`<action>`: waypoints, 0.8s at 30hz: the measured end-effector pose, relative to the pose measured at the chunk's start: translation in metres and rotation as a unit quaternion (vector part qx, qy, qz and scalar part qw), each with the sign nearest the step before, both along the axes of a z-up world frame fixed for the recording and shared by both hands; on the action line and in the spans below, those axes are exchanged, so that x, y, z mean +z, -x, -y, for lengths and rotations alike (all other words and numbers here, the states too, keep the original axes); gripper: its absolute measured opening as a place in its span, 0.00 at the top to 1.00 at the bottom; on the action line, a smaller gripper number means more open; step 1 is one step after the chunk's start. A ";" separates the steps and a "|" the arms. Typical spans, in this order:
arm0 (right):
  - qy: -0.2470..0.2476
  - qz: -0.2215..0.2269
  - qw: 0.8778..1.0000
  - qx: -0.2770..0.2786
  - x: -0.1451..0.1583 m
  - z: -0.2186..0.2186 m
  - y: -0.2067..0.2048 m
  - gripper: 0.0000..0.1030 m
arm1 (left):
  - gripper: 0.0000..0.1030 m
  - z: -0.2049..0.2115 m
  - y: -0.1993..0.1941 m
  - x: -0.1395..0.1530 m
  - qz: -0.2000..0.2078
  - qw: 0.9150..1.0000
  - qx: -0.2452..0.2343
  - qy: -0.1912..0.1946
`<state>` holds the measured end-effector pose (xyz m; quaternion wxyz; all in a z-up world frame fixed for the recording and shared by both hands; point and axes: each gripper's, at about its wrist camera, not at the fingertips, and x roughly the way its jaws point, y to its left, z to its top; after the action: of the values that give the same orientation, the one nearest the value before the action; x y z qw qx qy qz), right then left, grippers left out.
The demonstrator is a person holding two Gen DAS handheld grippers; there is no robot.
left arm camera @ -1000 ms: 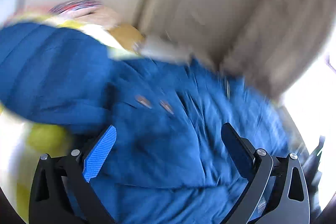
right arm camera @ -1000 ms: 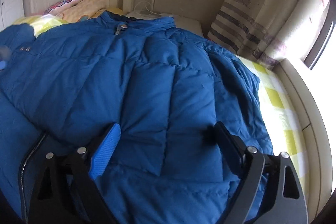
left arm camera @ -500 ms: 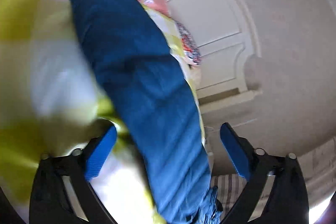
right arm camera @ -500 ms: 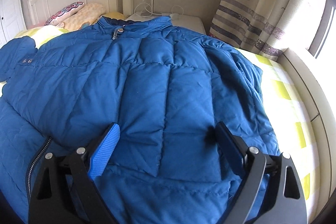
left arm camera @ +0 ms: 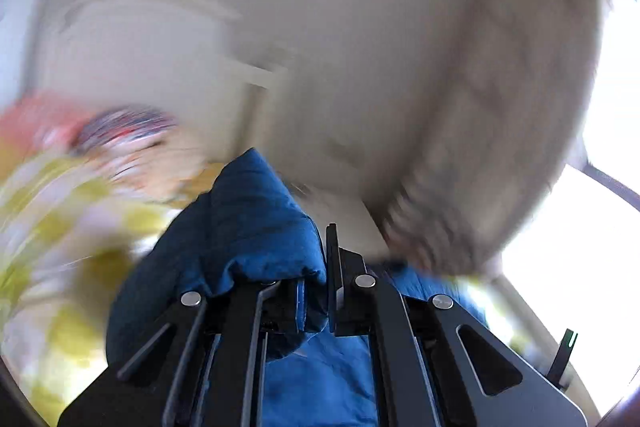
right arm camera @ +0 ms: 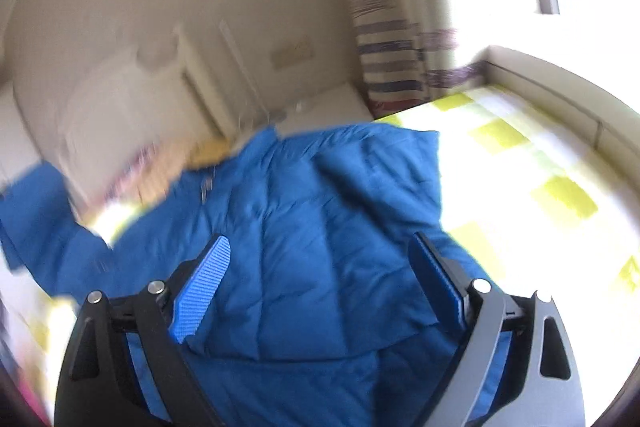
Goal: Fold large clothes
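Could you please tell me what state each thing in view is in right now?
Left gripper: shut on a fold of the jacket sleeve, its jaws having just closed.
Right gripper: open, nothing between its pads, above the jacket.
Jacket: spread on the bed, not yet folded; one sleeve pinched and bunched up.
Bed: covered by a yellow-checked sheet, jacket lying on it.
Curtain: hanging beside the bright window.
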<state>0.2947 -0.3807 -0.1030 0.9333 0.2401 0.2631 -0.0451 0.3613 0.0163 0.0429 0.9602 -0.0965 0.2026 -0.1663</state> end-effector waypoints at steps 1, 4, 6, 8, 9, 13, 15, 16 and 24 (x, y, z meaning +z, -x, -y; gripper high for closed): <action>-0.027 0.009 1.000 -0.012 -0.003 0.011 0.004 0.13 | 0.95 0.038 -0.001 -0.009 -0.008 0.999 -0.025 -0.038; -0.073 0.019 0.997 -0.035 -0.009 0.029 0.010 0.13 | 0.68 0.139 -0.012 -0.068 -0.089 0.982 -0.103 -0.129; -0.079 0.019 0.996 -0.037 -0.010 0.032 0.011 0.13 | 0.51 0.185 -0.018 -0.124 -0.172 0.958 -0.141 -0.182; -0.071 0.016 0.997 -0.030 -0.009 0.029 0.009 0.13 | 0.16 0.212 -0.010 -0.166 -0.183 0.939 -0.153 -0.249; -0.065 0.015 0.997 -0.026 -0.008 0.027 0.008 0.13 | 0.16 0.220 0.002 -0.171 -0.146 0.937 -0.142 -0.284; -0.058 0.012 0.998 -0.015 -0.007 0.021 0.007 0.13 | 0.16 0.220 0.014 -0.158 -0.147 0.927 -0.143 -0.314; -0.065 0.014 0.998 -0.017 -0.008 0.023 0.008 0.13 | 0.16 0.210 0.029 -0.138 -0.095 0.924 -0.132 -0.347; -0.068 0.016 0.997 -0.017 -0.008 0.022 0.009 0.13 | 0.16 0.200 0.038 -0.130 -0.074 0.925 -0.138 -0.347; -0.056 0.009 0.998 -0.008 -0.007 0.016 0.006 0.13 | 0.16 0.030 0.039 -0.104 -0.126 0.985 -0.004 -0.121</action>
<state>0.2886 -0.3969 -0.1097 0.9204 0.2947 0.2544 -0.0357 0.3219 -0.0136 -0.0614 0.9308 0.0010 0.3412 -0.1313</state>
